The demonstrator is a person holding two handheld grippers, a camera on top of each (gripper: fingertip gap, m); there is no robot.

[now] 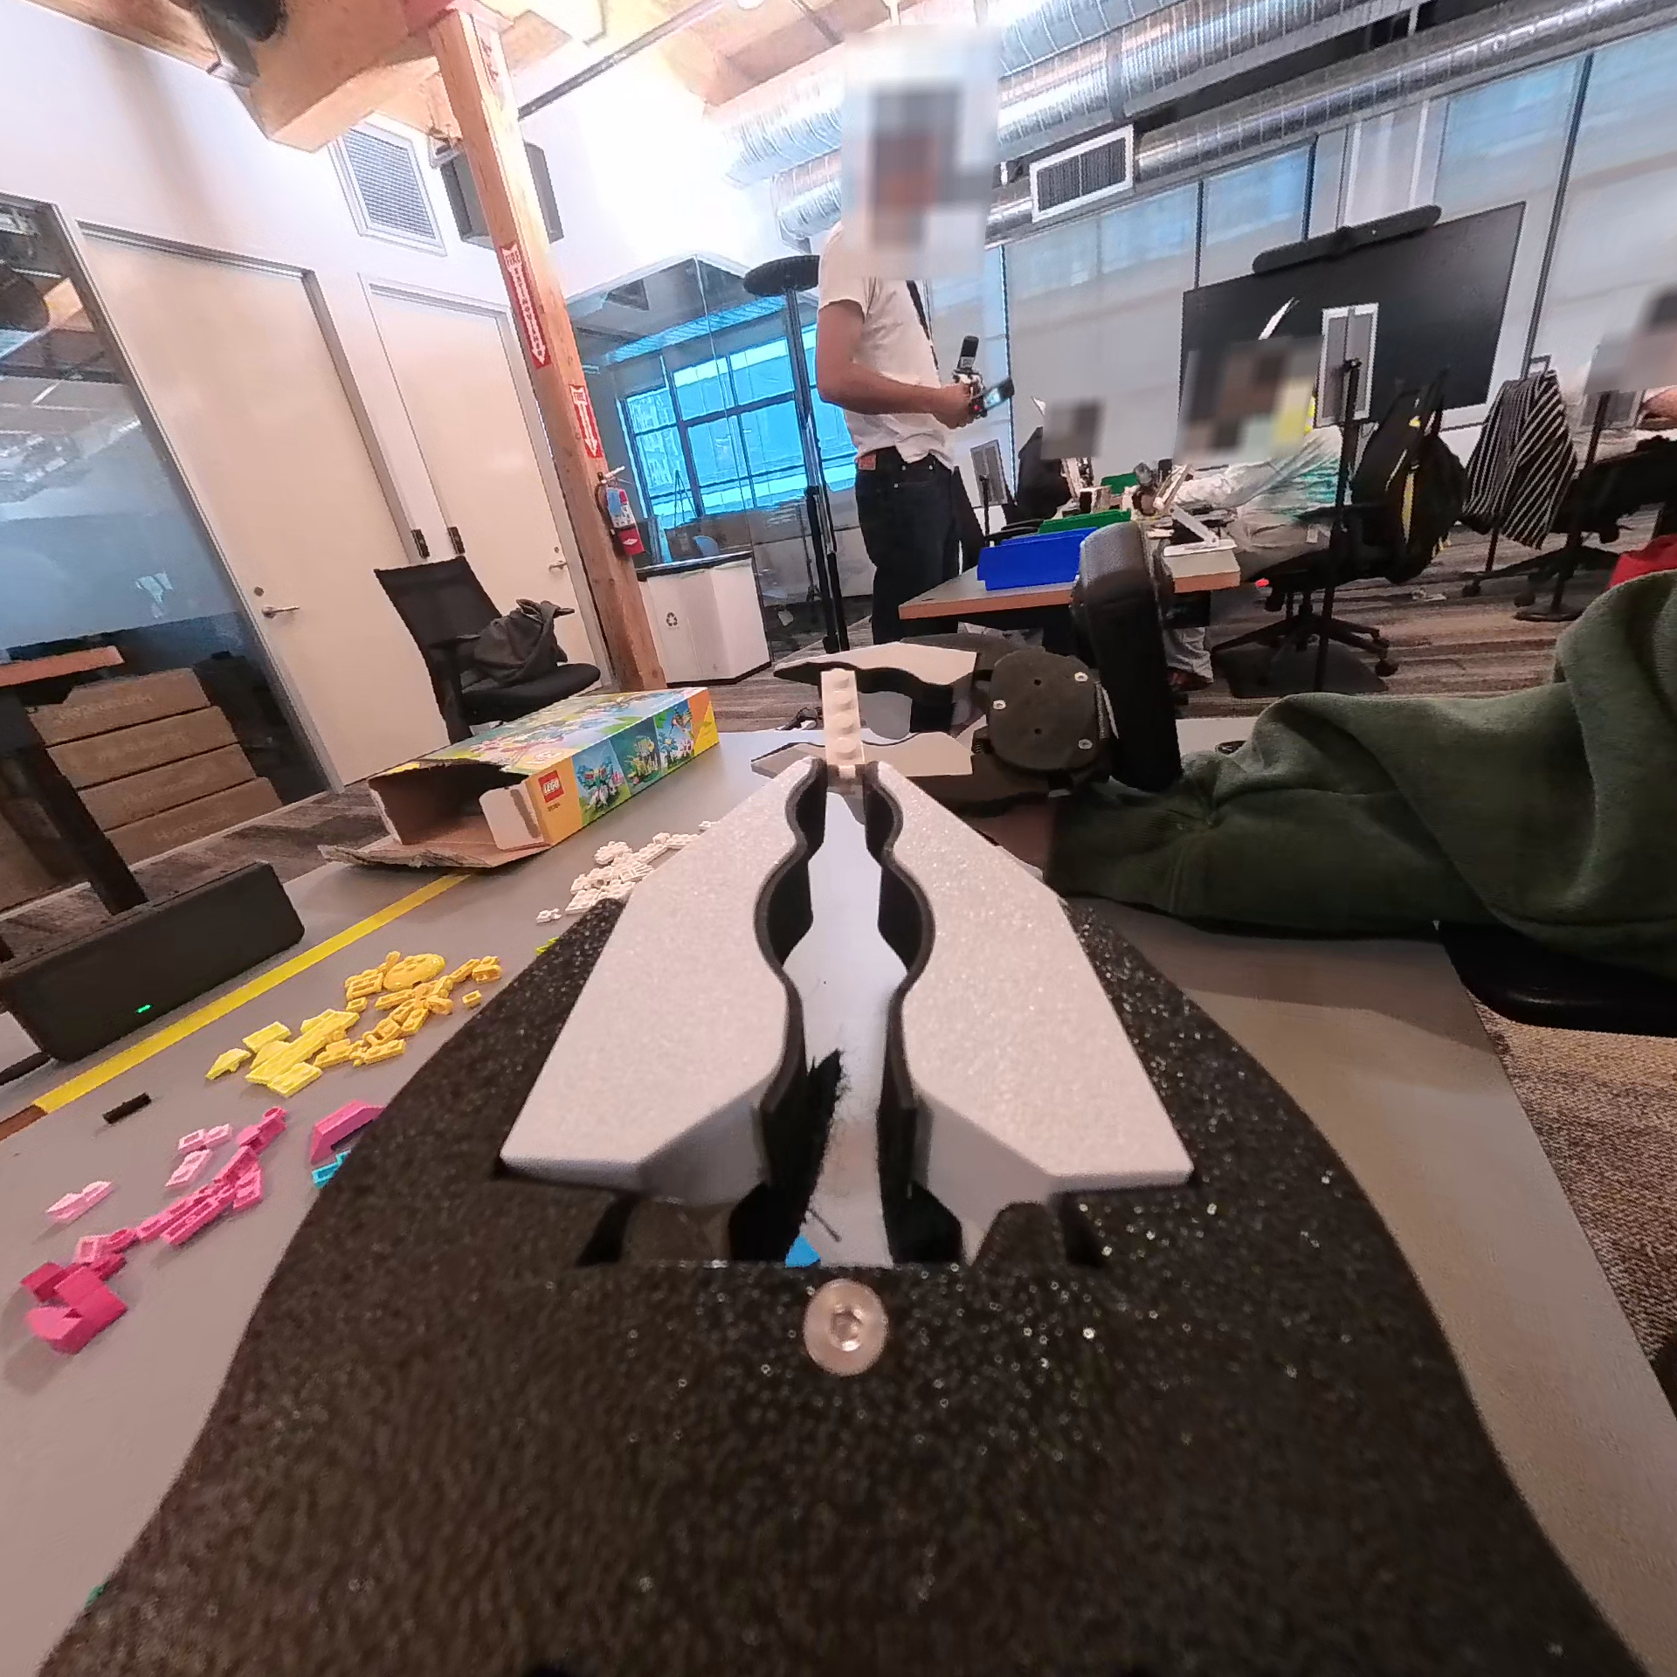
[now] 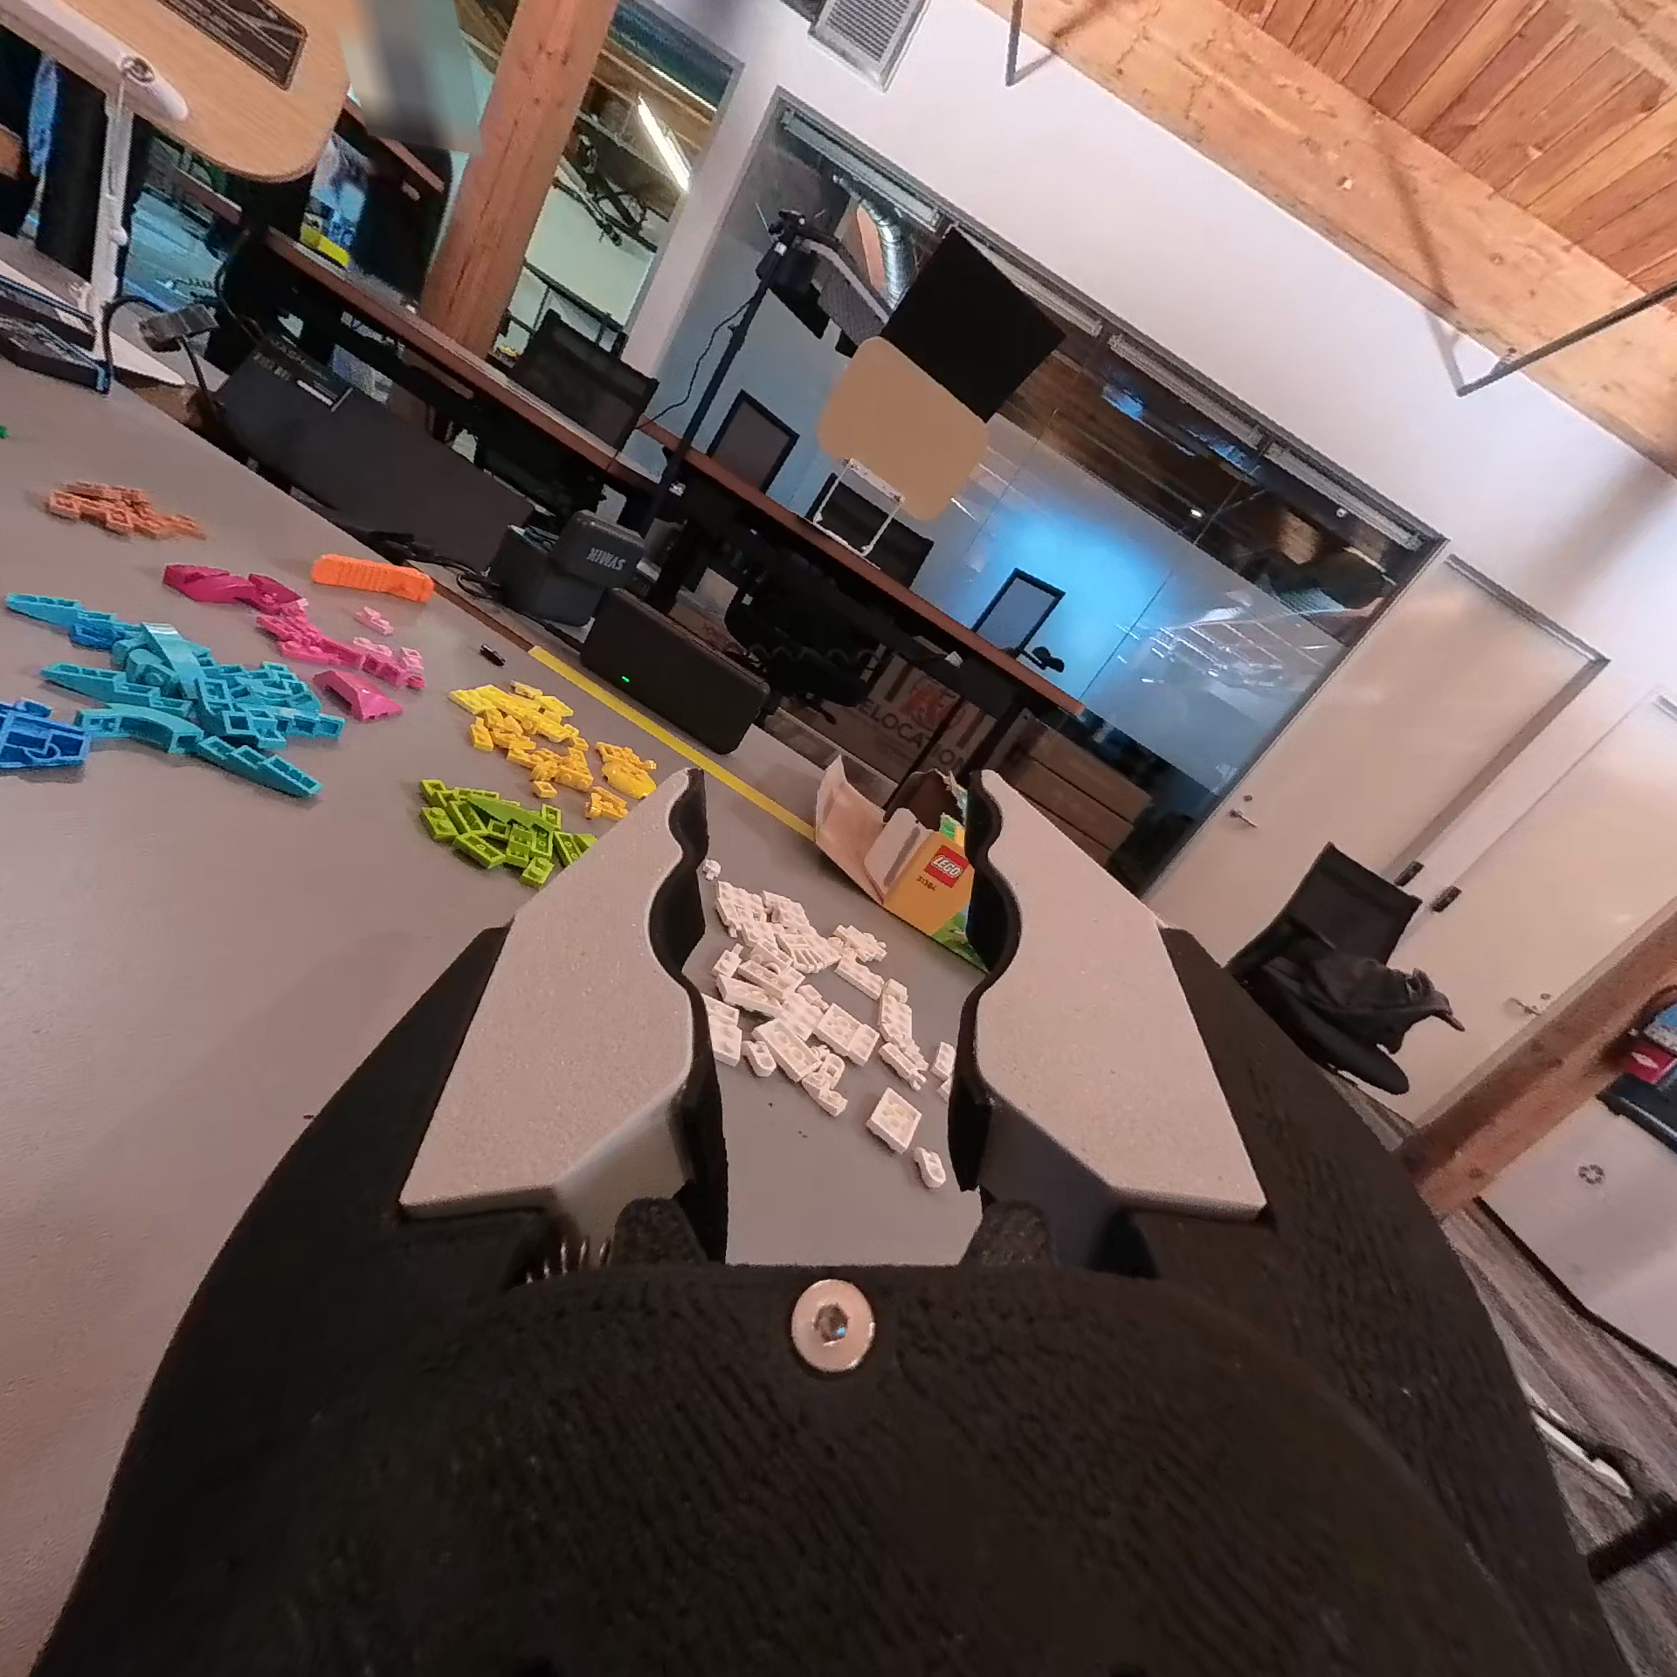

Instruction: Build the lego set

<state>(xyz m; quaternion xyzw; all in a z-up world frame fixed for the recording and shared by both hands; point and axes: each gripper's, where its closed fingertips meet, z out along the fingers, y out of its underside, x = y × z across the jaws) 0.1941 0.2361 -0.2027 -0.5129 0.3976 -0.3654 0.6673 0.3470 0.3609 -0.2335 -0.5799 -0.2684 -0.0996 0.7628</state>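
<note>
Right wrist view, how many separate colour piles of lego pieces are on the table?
8: brown far left, magenta, one orange piece, teal, blue at the edge, yellow, lime, white between the open tool's fingers. More may be hidden.

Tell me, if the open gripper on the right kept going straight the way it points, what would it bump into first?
Most likely the pile of white bricks on the grey table, which lies framed between the right gripper's open fingers; the opened cardboard box sits beyond it. Depth is hard to judge.
</note>
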